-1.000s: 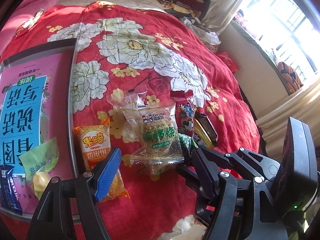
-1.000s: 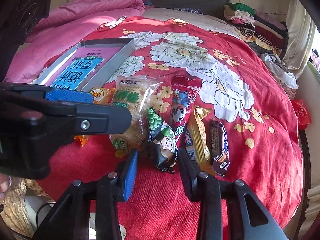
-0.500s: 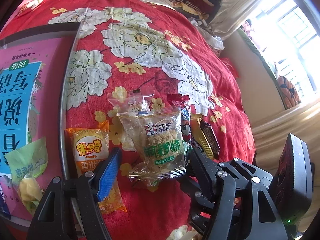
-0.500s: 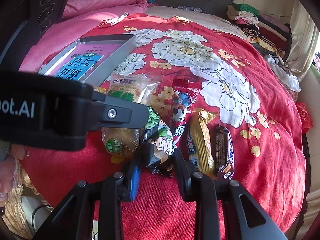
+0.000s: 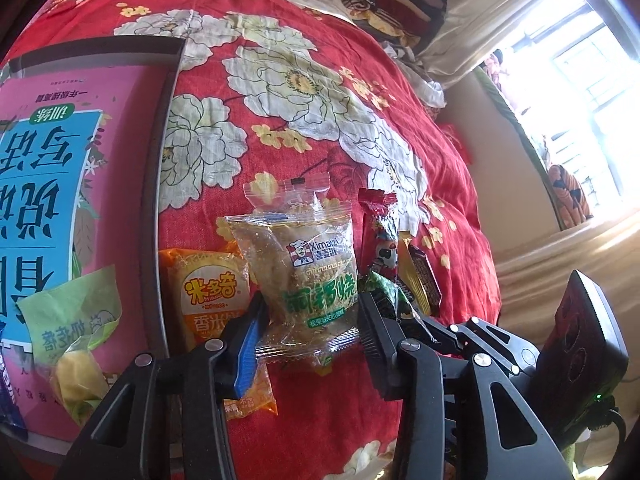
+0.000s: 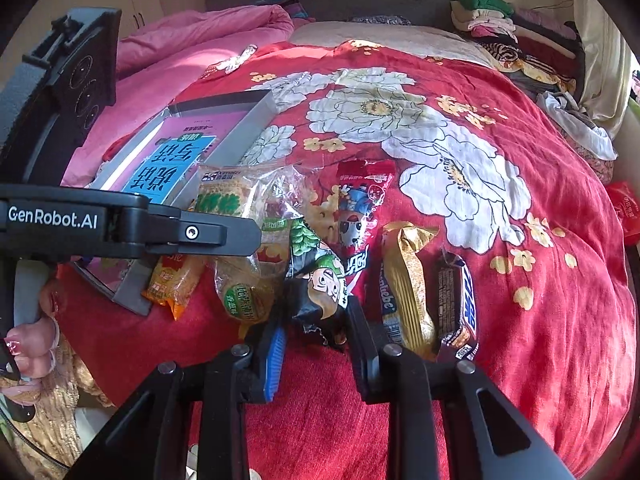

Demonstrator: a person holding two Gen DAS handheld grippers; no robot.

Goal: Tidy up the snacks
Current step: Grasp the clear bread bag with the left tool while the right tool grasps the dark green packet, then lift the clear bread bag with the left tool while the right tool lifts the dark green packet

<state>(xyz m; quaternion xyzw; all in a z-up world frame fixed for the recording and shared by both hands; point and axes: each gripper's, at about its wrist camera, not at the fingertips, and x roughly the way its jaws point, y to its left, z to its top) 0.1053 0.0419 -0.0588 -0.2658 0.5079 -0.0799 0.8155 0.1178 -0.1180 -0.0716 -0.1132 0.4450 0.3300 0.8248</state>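
Crinkly plastic under both sets of fingers, two grabs at once on the red floral bed [image 5: 320, 128].
Left gripper [image 5: 308, 330] is closing around the clear Ximaizi cake packet [image 5: 308, 276]; right gripper [image 6: 316, 346] is closing on the dark cartoon pouch [image 6: 320, 280]. Slick film could squirt free, or drag the orange pack [image 5: 208, 300] short of the grey tray [image 5: 160, 184].

Blue packet [image 5: 7, 376] cut by left edge; orange snack [image 6: 172, 280] half behind left tongs [image 6: 224, 236].
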